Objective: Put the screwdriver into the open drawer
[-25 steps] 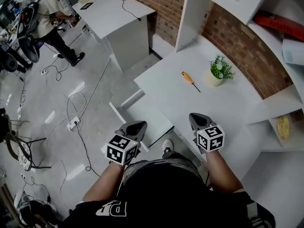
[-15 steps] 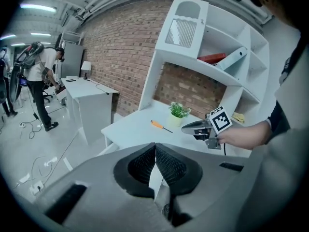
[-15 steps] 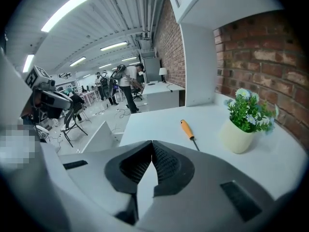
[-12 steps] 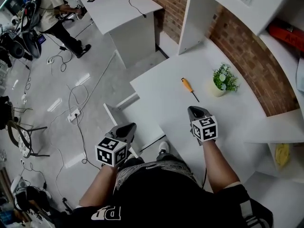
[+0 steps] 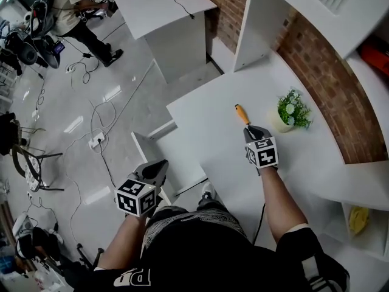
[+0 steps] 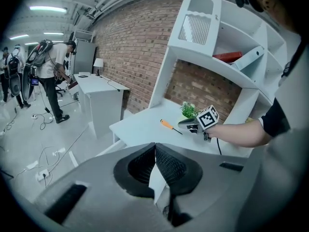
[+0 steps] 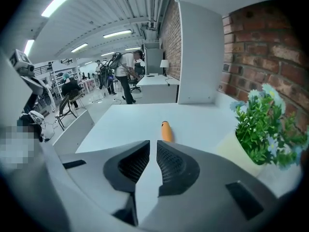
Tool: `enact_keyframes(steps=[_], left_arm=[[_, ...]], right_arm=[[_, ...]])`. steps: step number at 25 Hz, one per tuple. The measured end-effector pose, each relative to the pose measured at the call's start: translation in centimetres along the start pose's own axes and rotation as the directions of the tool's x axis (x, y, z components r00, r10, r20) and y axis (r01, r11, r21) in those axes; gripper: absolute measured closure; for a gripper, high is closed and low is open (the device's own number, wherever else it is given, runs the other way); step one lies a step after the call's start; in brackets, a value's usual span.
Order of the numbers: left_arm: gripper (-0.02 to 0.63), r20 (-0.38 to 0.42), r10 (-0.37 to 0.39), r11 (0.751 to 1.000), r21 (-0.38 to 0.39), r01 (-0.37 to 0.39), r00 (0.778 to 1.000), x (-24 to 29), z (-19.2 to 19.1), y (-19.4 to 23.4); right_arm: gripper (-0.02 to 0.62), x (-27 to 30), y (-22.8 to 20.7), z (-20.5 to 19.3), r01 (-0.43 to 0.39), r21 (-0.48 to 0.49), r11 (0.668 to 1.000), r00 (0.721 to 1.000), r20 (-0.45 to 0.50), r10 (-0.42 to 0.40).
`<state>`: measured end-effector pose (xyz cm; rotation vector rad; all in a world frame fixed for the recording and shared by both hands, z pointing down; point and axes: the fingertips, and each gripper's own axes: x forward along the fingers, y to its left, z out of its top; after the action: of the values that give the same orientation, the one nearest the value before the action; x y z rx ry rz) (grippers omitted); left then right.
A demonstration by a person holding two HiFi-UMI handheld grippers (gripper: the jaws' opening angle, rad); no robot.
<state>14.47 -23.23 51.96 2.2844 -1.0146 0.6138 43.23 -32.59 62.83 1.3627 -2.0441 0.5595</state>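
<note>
White desk (image 5: 206, 132) bears the screwdriver (image 5: 241, 112) just ahead of the right gripper (image 5: 251, 129), whose empty jaws have just been opening slightly; the left gripper (image 5: 160, 164) has its jaws together.

No readable txt. White letters (image 5: 132, 277) on person's black shirt (image 5: 200, 248), bottom left of head view, are cut off; can't make them out.
</note>
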Motion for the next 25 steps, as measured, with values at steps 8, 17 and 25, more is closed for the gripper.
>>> enact_keyframes(steps=[8, 17, 25], left_arm=[[0.588, -0.016, 0.043, 0.999, -0.029, -0.044, 0.999, -0.2, -0.3, 0.9], [0.588, -0.042, 0.098, 0.994, -0.044, -0.1, 0.994, -1.6, -1.2, 2.1], [0.588, -0.039, 0.118, 0.991, -0.062, -0.12, 0.992, -2.2, -1.5, 2.7]], right_arm=[[0.518, 4.5, -2.5, -0.3, 0.019, -0.056, 0.998, 0.998, -0.062, -0.023], [0.47, 8.1, -4.1, -1.0, 0.008, -0.053, 0.999, 0.992, -0.125, -0.015], [0.472, 8.6, -4.0, -1.3, -0.009, 0.004, 1.0, 0.996, -0.09, 0.01]])
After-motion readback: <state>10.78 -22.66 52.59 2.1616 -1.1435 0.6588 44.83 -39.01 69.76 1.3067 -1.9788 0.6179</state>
